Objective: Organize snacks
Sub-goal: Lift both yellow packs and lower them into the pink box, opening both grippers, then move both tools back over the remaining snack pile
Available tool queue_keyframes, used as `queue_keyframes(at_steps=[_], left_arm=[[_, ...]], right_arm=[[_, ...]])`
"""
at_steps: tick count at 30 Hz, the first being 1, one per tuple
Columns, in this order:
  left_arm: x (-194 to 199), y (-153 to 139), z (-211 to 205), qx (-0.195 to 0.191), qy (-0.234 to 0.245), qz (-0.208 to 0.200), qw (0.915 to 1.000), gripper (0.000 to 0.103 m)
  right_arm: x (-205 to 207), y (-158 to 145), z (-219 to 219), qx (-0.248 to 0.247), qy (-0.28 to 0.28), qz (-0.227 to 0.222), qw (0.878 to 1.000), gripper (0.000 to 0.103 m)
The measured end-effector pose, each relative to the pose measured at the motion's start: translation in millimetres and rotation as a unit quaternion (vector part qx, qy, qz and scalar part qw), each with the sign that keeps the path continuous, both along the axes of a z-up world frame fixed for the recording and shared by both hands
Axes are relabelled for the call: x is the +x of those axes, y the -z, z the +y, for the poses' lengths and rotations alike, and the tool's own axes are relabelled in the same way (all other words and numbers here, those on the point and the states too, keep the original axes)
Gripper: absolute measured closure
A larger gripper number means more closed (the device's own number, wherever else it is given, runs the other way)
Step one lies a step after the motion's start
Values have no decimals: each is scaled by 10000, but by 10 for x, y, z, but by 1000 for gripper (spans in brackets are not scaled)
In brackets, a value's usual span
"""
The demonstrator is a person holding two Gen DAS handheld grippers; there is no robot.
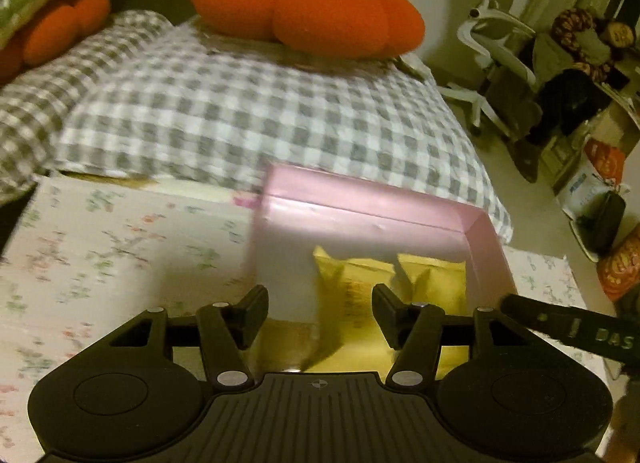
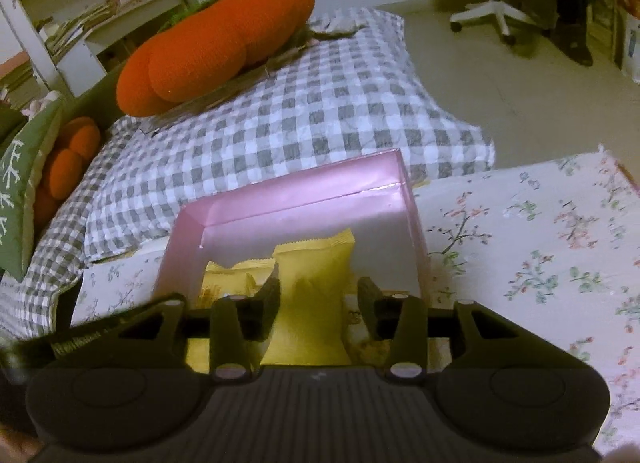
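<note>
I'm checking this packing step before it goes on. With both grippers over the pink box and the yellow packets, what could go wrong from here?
1. The upright yellow snack packet stands between the right gripper fingers, seemingly unpinched; it may topple.
2. The left gripper and right gripper crowd the same shiny pink cardboard box; they could collide.
3. The box sits near the edge of the floral-covered surface and could get shoved.

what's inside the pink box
Two yellow snack packets stand side by side in the pink box. The rest of its floor looks bare, but the claws cover the near part.

pink box (image 2: 304,187), yellow packets (image 2: 316,263), checked quilt (image 2: 320,103)
</note>
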State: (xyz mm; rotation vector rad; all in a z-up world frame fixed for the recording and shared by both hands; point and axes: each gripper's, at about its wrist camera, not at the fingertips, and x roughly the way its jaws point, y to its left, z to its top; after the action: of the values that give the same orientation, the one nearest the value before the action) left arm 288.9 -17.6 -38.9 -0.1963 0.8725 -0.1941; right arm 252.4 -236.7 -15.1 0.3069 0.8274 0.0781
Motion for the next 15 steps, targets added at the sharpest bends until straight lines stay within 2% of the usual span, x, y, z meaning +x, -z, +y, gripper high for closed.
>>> queue_keyframes(at_steps=[3, 5, 8, 10, 15], left_arm=[[-114, -50, 90, 93, -40, 72, 9999, 44], [-177, -62, 142, 112, -99, 172, 9997, 44], [-296, -110, 225, 52, -121, 244, 9996, 44], [-401, -170, 258, 11, -121, 247, 9996, 44], [-722, -264, 267, -97, 91, 381, 9992, 43]], right_arm=[[-72, -60, -20, 30, -3, 50, 10000, 54], [-138, -85, -9, 56, -83, 121, 9999, 54], [-251, -160, 36, -91, -186, 163, 9997, 53], [-341, -214, 33, -14, -178, 171, 9997, 51], [-552, -340, 39, 10, -119, 328, 9994, 45]])
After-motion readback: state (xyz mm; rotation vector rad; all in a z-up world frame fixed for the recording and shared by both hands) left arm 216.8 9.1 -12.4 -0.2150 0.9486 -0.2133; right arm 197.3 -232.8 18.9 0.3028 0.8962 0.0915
